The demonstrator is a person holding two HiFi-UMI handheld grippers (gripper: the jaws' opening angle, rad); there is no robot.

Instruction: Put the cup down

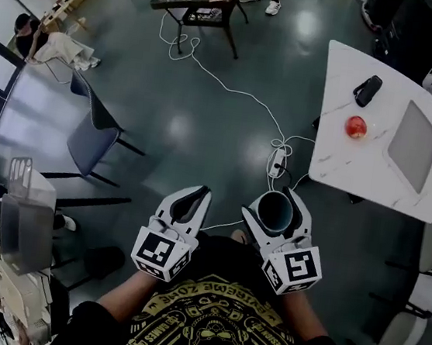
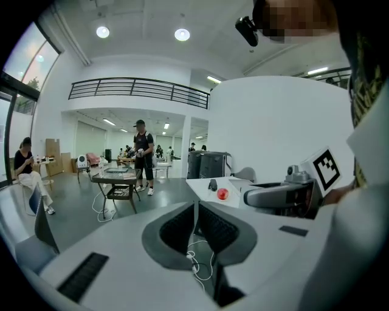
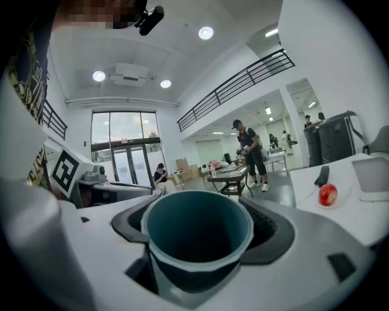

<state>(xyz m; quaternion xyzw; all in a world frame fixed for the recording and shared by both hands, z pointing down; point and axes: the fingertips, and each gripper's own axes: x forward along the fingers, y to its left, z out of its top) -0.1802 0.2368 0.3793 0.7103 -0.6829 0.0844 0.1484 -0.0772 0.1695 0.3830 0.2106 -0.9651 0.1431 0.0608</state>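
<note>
Right claw [image 1: 276, 205] clamped on cup [image 3: 198, 234], mouth facing up. I judge white surface [image 1: 375, 152] lies ahead-right, nearer this arm. Left claw [image 1: 190, 201] closed, empty.

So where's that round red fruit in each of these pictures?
Head view: the round red fruit sits upper right, on the white marble-look table.
Left gripper view: the fruit is just right of centre, on that table.
Right gripper view: the fruit is far right, beyond the teal plastic cup.
Shared landmark: the small black object beside it, in all three.
</note>
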